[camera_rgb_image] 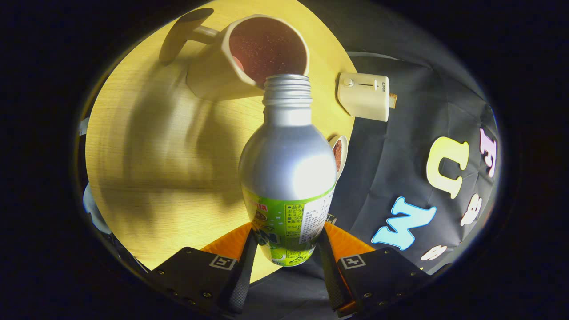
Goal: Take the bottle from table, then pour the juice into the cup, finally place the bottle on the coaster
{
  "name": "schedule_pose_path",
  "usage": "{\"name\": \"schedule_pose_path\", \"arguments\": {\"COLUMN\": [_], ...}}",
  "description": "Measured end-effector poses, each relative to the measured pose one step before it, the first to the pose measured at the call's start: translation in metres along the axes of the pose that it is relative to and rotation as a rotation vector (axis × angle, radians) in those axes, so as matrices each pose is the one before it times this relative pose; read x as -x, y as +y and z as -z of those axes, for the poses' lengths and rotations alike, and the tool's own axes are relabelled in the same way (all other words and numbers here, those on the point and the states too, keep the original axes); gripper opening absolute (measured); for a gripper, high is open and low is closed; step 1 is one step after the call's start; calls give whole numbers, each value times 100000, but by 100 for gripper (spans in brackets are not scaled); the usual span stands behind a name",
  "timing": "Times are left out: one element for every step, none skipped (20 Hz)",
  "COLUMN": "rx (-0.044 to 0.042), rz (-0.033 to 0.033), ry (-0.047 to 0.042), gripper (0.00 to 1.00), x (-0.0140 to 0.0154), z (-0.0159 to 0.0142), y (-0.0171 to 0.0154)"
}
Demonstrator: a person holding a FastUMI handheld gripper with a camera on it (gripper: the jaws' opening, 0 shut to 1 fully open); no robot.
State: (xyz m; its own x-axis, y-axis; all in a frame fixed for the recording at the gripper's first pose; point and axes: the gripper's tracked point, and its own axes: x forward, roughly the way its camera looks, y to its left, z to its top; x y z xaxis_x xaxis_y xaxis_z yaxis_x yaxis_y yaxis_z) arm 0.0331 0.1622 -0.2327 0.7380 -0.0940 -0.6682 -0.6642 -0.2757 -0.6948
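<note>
We are holding the bottle (pixel 288 169) between the two fingers of our gripper (pixel 286 262), which are pressing on its labelled lower part from both sides, so the gripper is clamped on it. The bottle is uncapped, its silver body and threaded neck pointing ahead of the fingers, away from us. Its open mouth is sitting right at the near rim of the cup (pixel 249 58), a pale mug with a dark inside that is standing on the round wooden table (pixel 146 155), its handle sticking out on the far side. We are seeing a small cream box (pixel 363 95) with a slider resting at the table's edge, right of the cup. Just beside the bottle's shoulder, a small round dish-like thing (pixel 338 153) is peeking out; we cannot tell whether it is the coaster.
</note>
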Motion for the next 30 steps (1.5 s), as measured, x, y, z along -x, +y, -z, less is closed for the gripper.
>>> {"name": "schedule_pose_path", "arguments": {"rx": [755,1077,1111,796,547,182,313,651,877,723,262,24,183,516,717,840,798,600,512,599,686,684,363,354,620,541,389,343,503,757], "rz": [-164,183,138,273,75,304,-189,-314,100,342,-238,-92,128,-212,-329,69,-202,-315,-377,-230,105,12,-126,-289,-142,217,105,-114,-35,134], "ry": [485,209,527,297,515,-18,477,608,265,146,109,219,214,465,422,280,476,661,647,522,504,924,676,680,425,111,27,150,237,369], "gripper": [70,70,70,70,70,70,70,69,70,70,70,70,70,70,70,69,70,70,70,70,70,69,70,70,70,69,69,69,70,69], "x": [114,122,152,-189,52,28,62,-105,69,-39,59,-10,-18,-69,1,20,82,-4,25,172,144,80,125,-81,45,186,150,31,119,43], "z": [83,-13,46,22,105,2,102,74,35,-77,6,36,-58,-137,-34,8,17,43,68,49,121,96,156,79,37,-120,-67,-65,-1,-99], "y": [-25,-192,-171,-103,-141,-120,-21,-3,-184,-146,-99,-106,-229,-146,-113,16,-69,34,-10,26,-140,-61,-112,-16,-258,-228,-117,-77,-136,-126]}}
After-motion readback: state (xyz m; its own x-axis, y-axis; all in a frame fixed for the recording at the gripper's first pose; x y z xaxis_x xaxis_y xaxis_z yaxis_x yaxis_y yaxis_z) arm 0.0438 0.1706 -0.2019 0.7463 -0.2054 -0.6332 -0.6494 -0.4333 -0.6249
